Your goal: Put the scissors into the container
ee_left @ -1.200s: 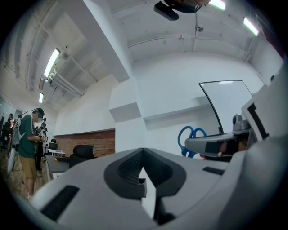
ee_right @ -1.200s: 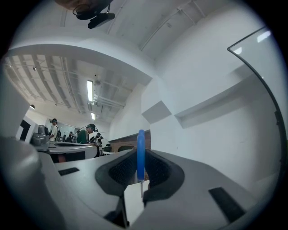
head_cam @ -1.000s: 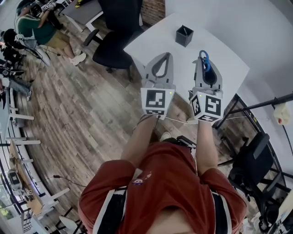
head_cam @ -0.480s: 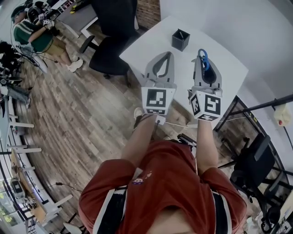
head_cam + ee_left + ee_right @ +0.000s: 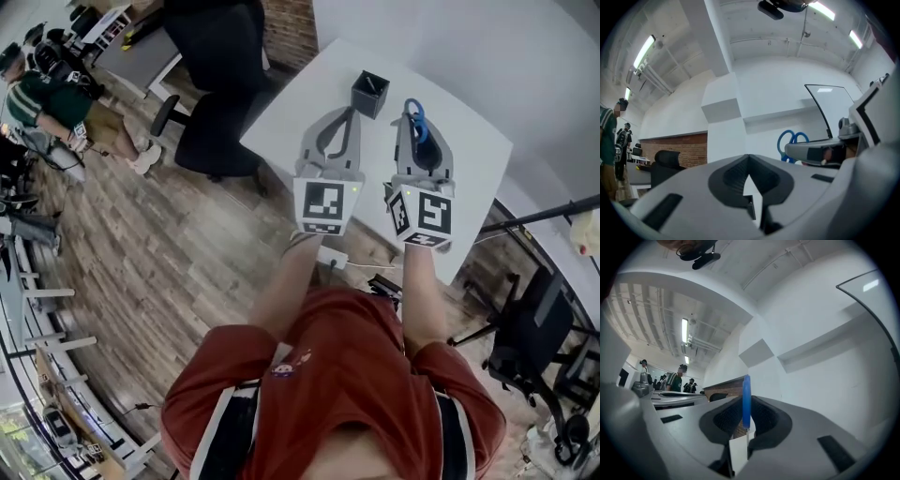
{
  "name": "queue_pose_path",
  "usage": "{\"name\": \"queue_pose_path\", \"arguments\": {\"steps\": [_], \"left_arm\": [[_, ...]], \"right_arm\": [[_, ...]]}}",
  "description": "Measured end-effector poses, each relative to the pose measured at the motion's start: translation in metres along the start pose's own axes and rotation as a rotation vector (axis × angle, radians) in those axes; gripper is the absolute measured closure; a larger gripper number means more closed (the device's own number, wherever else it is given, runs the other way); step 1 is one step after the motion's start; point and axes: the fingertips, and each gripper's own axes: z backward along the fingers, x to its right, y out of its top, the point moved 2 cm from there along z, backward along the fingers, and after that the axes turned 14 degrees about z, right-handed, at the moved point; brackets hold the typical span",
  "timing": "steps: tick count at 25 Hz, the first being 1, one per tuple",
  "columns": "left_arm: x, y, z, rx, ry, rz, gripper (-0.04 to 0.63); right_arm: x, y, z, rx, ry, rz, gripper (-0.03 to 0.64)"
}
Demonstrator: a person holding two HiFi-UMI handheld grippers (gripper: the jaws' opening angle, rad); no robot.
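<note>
Right gripper (image 5: 417,131) is clamped on the scissors (image 5: 415,114), blue handles poking out past the jaw tips; left gripper (image 5: 345,117) is closed with nothing in it. Both hang over the white table (image 5: 473,141); the black container (image 5: 370,94) stands just past the left one's tips.

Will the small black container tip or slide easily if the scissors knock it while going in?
Probably light: the container looks small and open-topped. It may slide, since the table looks smooth. Tipping seems less likely, as it is square and squat, though the scissors leaning inside could lever it.
</note>
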Motion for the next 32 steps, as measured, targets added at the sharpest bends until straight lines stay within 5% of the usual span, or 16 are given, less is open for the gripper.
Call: {"name": "queue_pose_path", "arguments": {"steps": [22, 32], "left_arm": [[-0.116, -0.042, -0.122, -0.079, -0.208, 0.084, 0.583], [-0.131, -0.075, -0.161, -0.119, -0.29, 0.111, 0.583]], "right_arm": [[-0.021, -0.061, -0.145, -0.163, -0.192, 0.024, 0.558], [-0.025, -0.1, -0.169, -0.231, -0.257, 0.016, 0.558]]}}
